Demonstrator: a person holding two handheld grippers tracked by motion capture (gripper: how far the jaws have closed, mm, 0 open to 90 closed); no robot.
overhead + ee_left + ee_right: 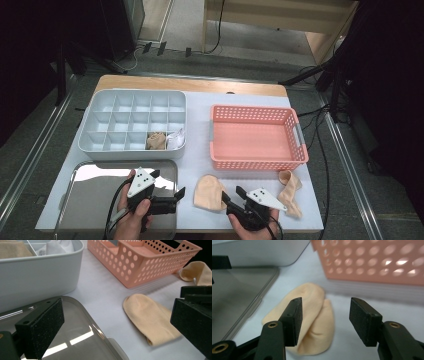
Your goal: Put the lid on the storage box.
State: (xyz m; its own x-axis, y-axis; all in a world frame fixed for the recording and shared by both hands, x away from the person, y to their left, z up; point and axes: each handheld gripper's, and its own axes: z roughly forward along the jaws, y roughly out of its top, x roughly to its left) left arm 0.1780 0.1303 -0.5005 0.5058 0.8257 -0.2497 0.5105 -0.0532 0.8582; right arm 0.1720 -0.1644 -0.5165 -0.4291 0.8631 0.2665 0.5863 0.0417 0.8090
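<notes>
Both tongs are released: the right tongs (324, 320) hover just beside the folded beige sock (312, 322) (lying on the tabletop), the left tongs (167, 187) above the steel tray (90, 200).

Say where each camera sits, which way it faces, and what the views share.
High view: above the person's side, facing forward and down on the table; both hands, left tool, right tool.
Left gripper view: on the left tool, facing the sock and pink basket; open jaws.
Right gripper view: on the right tool, facing the sock; open jaws.
Shared: sock, basket, steel tray.
</notes>
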